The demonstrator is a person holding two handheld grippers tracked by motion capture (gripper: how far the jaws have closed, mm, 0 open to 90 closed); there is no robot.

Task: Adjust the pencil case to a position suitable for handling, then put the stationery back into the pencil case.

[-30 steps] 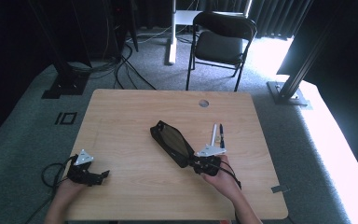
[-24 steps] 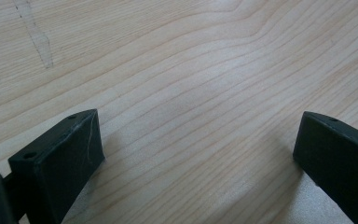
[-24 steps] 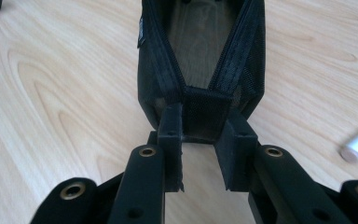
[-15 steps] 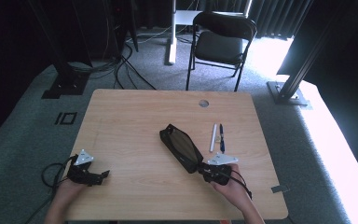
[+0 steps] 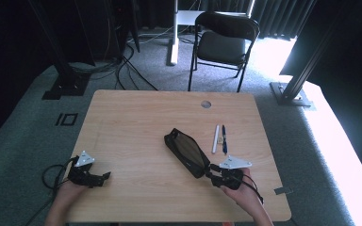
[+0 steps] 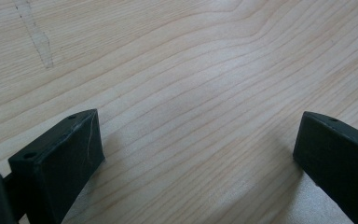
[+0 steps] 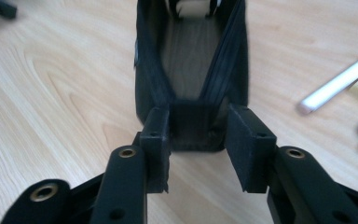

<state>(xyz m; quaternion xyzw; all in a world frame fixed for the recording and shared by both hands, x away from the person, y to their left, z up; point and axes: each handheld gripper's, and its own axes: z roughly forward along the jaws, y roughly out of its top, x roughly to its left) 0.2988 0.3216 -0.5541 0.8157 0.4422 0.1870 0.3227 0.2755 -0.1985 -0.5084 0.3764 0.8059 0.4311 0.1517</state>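
A black zip pouch (image 5: 186, 151) lies unzipped and slanted on the wooden table (image 5: 136, 122), right of the middle. In the right gripper view its near end (image 7: 191, 126) sits between the jaws of my right gripper (image 7: 198, 144). Those jaws have just been opening and now stand a little apart from the fabric, without pressing it. In the high view the right gripper (image 5: 212, 173) lies at the pouch's near corner. My left gripper (image 5: 105, 176) rests at the near left of the table, open wide over bare wood (image 6: 196, 154).
A white pen (image 5: 215, 138) and a blue pen (image 5: 224, 139) lie side by side just right of the pouch, with a small label between them. A cable hole (image 5: 206, 104) marks the table's far edge. A black folding chair (image 5: 226, 42) stands beyond the table.
The right gripper pulled the pouch toward the near right edge, away from the middle, then its jaws opened off the pouch's end. The left gripper stayed where it was.
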